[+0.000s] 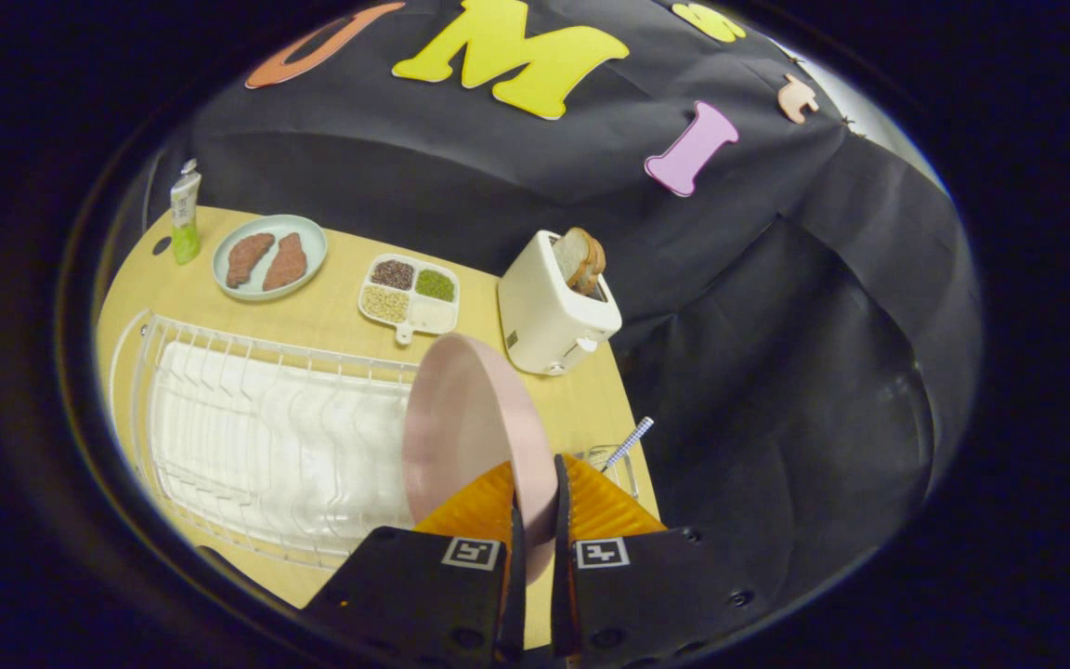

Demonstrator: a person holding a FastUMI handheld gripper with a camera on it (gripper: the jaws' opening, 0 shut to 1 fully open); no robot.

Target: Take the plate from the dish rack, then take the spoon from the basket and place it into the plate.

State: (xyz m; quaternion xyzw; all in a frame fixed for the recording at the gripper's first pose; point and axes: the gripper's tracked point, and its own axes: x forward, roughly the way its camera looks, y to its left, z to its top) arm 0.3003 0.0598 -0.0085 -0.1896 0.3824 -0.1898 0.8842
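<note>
**Plate gripped at rim, held over table's right end**

The pink plate (pixel 465 418) is pinched on edge between the nearly closed fingers of the gripper (pixel 535 506), beside the right end of the white dish rack (pixel 266 437). Open room is seen right of the table edge (pixel 623 390). The wooden table is backed by black cloth. The spoon (pixel 630 442) handle is seen in the wire basket (pixel 617 462), right of the fingers. Farther off: toaster (pixel 554 307) with bread, sectioned tray (pixel 410 295) of grains, dish (pixel 269 256) with two patties, tube (pixel 185 218).

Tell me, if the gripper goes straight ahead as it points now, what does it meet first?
The gripper is shut on the pink plate. Beyond the plate, the white toaster probably comes first, though depth is unclear.
</note>
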